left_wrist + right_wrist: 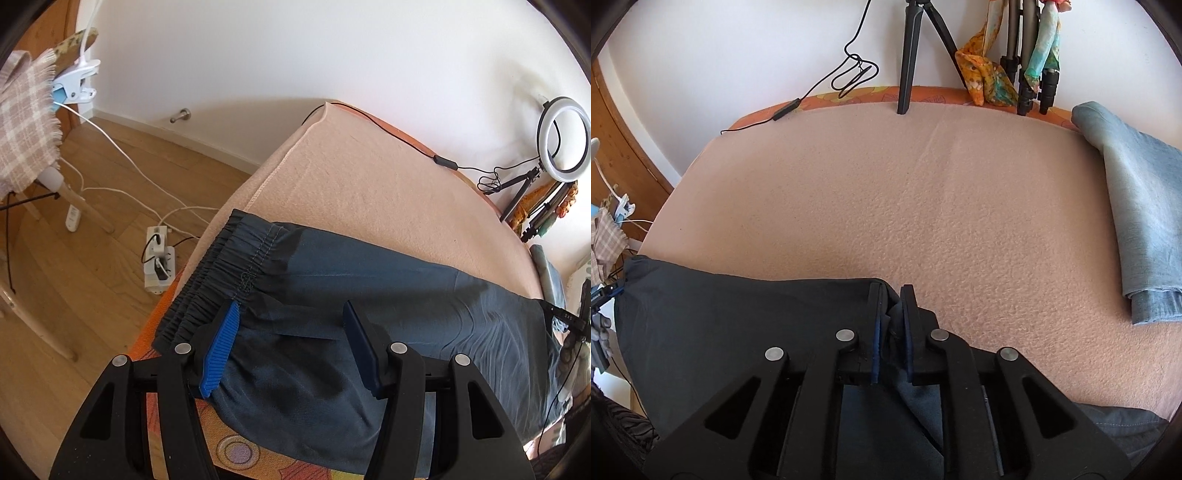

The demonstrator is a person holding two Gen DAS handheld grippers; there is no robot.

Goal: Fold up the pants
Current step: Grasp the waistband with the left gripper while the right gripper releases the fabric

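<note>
Your dark blue-grey pants (332,280) lie flat along the near edge of the bed, on the pale pink fleece blanket (369,184), with the gathered elastic waistband (221,266) at the end nearest the wooden floor (92,288). Your left claw (291,314) stands wide, both blue-padded fingers (221,343) poised over the cloth just beside the waistband, nothing between them; whether the tips touch the fabric is not clear.

In the right wrist view, your right claw (891,291) is drawn narrow and pinches a fold of the pants (738,332) at their edge, the dark cloth bunched between the pads and hanging below them. The rest of the garment spreads to the left of that claw over the blanket (886,203).

A folded light blue denim garment (1141,221) rests well apart at the right side of the bed. A black tripod (912,55) stands at the far edge against the white wall (738,55), and a ring light (563,138) shows in the left view.
</note>
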